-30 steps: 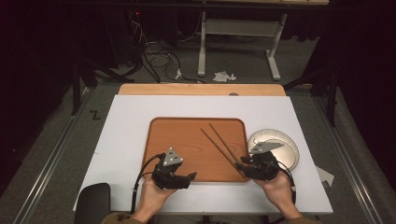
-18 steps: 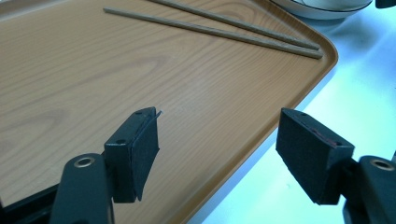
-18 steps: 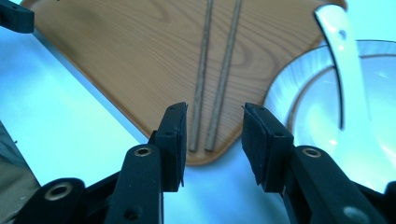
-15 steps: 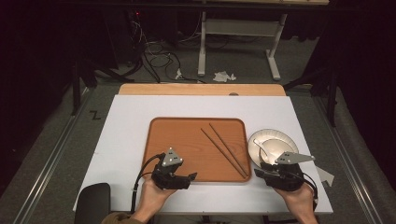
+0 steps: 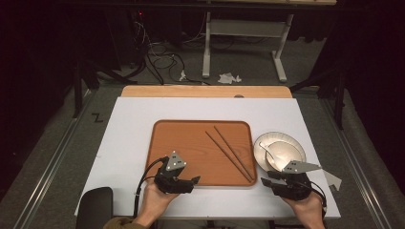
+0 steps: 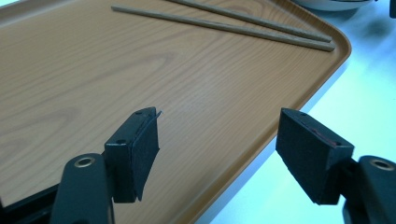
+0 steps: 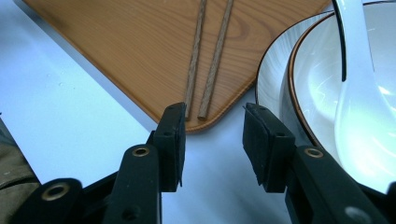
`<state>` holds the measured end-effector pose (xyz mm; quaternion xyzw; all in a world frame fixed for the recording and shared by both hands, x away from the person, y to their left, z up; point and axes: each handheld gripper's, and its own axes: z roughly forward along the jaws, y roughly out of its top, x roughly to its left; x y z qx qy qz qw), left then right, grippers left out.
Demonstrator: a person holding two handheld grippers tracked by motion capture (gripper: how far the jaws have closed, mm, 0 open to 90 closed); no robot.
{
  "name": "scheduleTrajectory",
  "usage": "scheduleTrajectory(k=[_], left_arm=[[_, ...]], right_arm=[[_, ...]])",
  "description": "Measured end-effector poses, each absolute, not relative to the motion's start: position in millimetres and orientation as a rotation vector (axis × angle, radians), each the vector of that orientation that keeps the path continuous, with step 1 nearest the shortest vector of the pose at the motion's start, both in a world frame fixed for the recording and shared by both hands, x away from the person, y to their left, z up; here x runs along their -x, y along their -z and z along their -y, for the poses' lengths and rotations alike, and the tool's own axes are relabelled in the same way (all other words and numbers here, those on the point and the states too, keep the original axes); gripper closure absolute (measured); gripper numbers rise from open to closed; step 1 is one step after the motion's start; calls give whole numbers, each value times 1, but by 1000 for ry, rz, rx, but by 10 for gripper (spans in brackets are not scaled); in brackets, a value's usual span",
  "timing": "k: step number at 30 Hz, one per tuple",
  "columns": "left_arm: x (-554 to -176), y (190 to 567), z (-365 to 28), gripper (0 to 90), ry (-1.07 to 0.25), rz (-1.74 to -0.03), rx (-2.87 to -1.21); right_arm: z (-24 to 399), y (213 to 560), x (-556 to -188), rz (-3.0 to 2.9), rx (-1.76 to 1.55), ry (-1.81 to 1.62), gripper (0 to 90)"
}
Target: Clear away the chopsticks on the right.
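Observation:
Two brown chopsticks [image 5: 230,152] lie slantwise on the right part of a wooden tray [image 5: 186,143]. In the right gripper view the chopsticks [image 7: 194,60] end just beyond my right gripper [image 7: 214,120]. That right gripper [image 5: 266,177] hovers over the white table at the tray's near right corner, and its jaws have just been opening with nothing between them. My left gripper [image 5: 195,181] stands open and empty over the tray's near edge. In the left gripper view the left gripper [image 6: 217,119] points across the tray [image 6: 93,70] toward the chopsticks [image 6: 224,25].
A round plate [image 5: 261,143] right of the tray carries a white bowl [image 5: 286,152] with a white spoon [image 7: 359,70] in it. A wooden board [image 5: 205,91] lies at the table's far edge. A dark chair back [image 5: 94,205] sits at the near left.
My right gripper has shifted rightward off the tray's near right part to the table beside the plate, and its jaws stand wider. The left gripper has kept still.

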<state>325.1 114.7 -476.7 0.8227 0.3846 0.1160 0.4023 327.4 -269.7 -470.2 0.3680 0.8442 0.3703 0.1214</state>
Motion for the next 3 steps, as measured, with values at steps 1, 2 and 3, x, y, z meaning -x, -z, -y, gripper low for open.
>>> scheduleTrajectory(k=[1, 2, 3], left_arm=[[-325, 477, -114, 298, -292, -969, -2079], [-325, 476, -114, 298, -291, -968, -2078], [-325, 476, -114, 297, -291, -966, -2078]], right_arm=[[270, 471, -328, -2466, -1069, -1086, 595], [270, 471, -328, -2467, -1064, -1093, 591], [270, 471, -328, -2468, -1055, -1098, 586]])
